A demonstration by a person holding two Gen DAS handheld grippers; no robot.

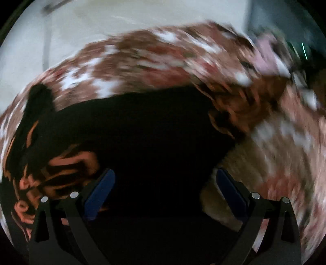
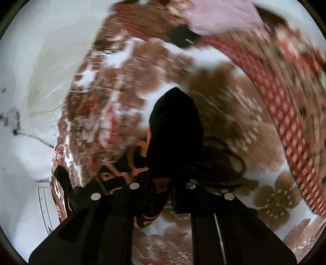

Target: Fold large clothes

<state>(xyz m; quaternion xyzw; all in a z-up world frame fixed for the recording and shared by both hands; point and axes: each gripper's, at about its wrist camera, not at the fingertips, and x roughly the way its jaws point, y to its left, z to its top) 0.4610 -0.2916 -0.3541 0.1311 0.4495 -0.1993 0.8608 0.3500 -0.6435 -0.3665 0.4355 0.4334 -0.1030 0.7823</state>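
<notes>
A brown, red and white floral bedspread (image 1: 154,59) filled most of both views, heavily blurred, with a pale wall or floor (image 1: 85,22) beyond its far edge. In the right wrist view the same bedspread (image 2: 271,195) showed brown blossoms on white and a red checked band curving along the right side. On it lay the black garment (image 1: 142,126), a large dark cloth with orange patterning at its left part, spread across the middle of the left wrist view; a pink cloth (image 1: 267,55) sat at the far right of the bed. The right wrist view showed the black garment (image 2: 175,130) bunched into an upright fold rising just ahead of the fingers, and the pink cloth (image 2: 222,16) at the top. The left claw (image 1: 163,191) was spread wide over the dark fabric, its blue pads apart. The right claw (image 2: 163,187) was pressed together, pinching the black garment.
</notes>
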